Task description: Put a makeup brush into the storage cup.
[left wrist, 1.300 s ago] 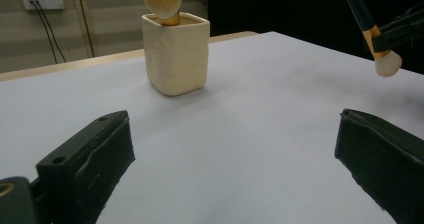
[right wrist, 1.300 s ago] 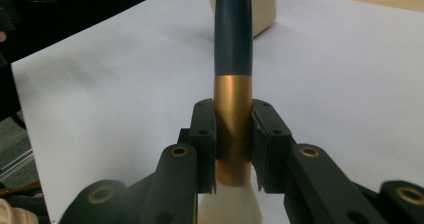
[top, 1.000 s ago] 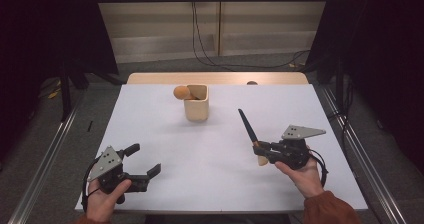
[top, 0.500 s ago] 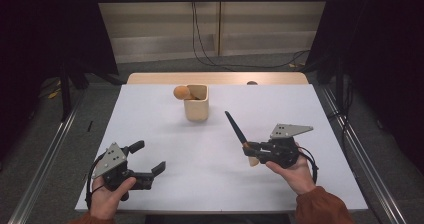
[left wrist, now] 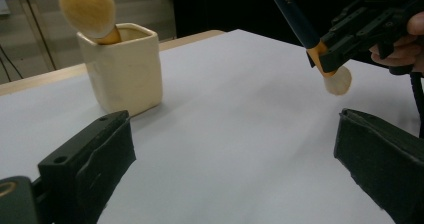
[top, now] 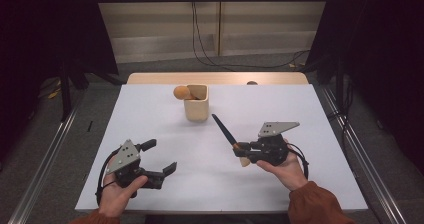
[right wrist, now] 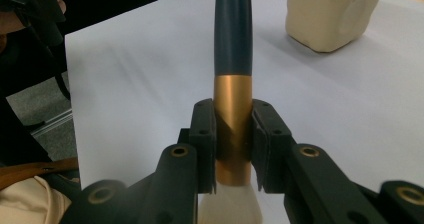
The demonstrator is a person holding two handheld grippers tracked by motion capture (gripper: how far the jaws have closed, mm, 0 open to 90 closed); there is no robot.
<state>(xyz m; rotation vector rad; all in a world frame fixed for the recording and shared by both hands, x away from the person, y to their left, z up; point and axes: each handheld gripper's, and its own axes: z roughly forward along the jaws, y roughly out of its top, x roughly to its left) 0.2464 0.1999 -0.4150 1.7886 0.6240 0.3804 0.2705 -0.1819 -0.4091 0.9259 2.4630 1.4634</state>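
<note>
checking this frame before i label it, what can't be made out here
- Inside of the cream holder: hidden by its own walls in the high view and the left gripper view.
- Handle of the brush standing in the holder: hidden inside the holder.
- Handle tip of the held brush: cut off by the top edge in both gripper views.
- Small dark thing at the table's far edge: too small to identify.
- Right gripper: its jaws hide part of the gold ferrule.

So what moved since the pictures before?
The right gripper carried the brush leftward across the table, nearer the cup, its fingers clamped on the gold band throughout. The left gripper drifted slightly right, staying open and empty. The cup and the brush inside it stayed put.
</note>
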